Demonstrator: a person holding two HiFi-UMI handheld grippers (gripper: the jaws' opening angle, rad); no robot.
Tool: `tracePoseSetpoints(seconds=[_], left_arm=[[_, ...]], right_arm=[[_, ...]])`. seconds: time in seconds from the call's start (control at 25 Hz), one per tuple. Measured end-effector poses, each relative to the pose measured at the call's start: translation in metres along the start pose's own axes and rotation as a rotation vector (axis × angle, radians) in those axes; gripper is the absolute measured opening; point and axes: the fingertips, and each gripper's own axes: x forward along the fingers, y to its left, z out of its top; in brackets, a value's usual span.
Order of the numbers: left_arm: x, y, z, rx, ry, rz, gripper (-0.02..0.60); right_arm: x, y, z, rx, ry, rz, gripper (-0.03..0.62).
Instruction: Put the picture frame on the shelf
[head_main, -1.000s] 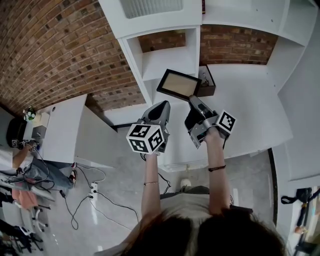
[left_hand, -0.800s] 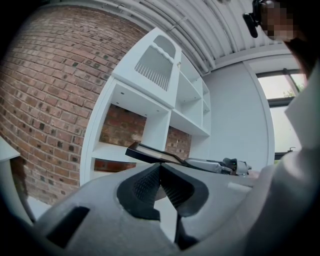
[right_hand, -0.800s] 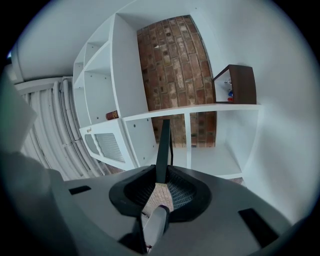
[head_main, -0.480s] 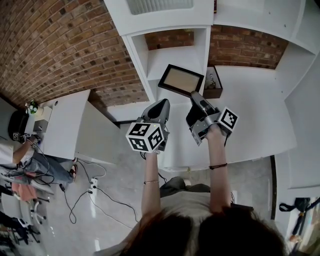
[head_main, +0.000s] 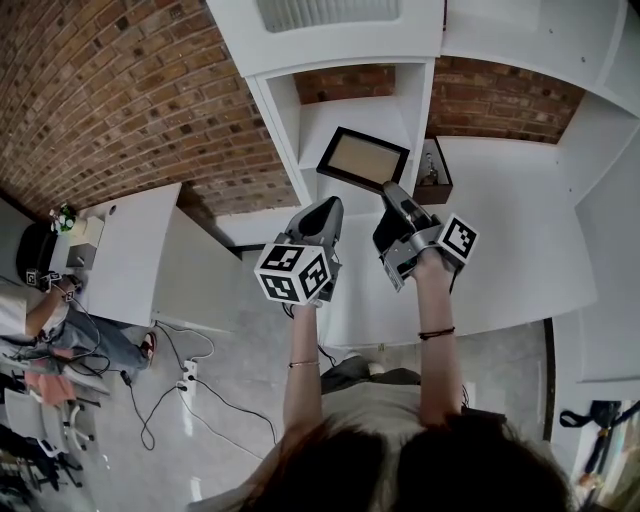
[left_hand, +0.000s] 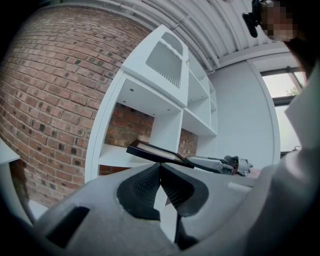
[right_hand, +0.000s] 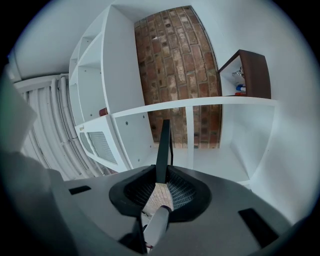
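The picture frame (head_main: 362, 160) is black with a tan panel. It hangs tilted in front of the lower cubby of the white shelf unit (head_main: 345, 45). My right gripper (head_main: 389, 192) is shut on the frame's near edge. In the right gripper view the frame (right_hand: 163, 145) stands edge-on between the ribbed pads, with my right gripper (right_hand: 161, 181) pointing at the shelf board (right_hand: 200, 102). My left gripper (head_main: 329, 207) is just left of it, shut and holding nothing. In the left gripper view its jaws (left_hand: 160, 167) meet in a point below the frame (left_hand: 155, 152).
A brown wooden box (head_main: 433, 166) with small items stands on the white surface (head_main: 510, 230) to the right of the cubby, also in the right gripper view (right_hand: 251, 74). A brick wall (head_main: 120, 90) lies behind. At the left are a white desk (head_main: 130, 250), a seated person (head_main: 40, 310) and floor cables (head_main: 185, 385).
Both grippers have moved forward toward the shelf unit, the right one carrying the frame. The frame now sits closer to the cubby opening. Both jaws keep the same stance.
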Motion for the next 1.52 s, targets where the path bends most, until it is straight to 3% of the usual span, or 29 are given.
tracePoseSetpoints(seconds=[0.96,1.52], left_arm=[[0.043,0.039,0.009,0.002,0.026,-0.047,0.011],[0.057,0.056,0.011,-0.011,0.021,-0.034,0.011]], right_arm=[[0.047,-0.025,0.025,0.007,-0.065,-0.037,0.072],[0.066,-0.036,0.032,0.025,-0.058,-0.056,0.072]])
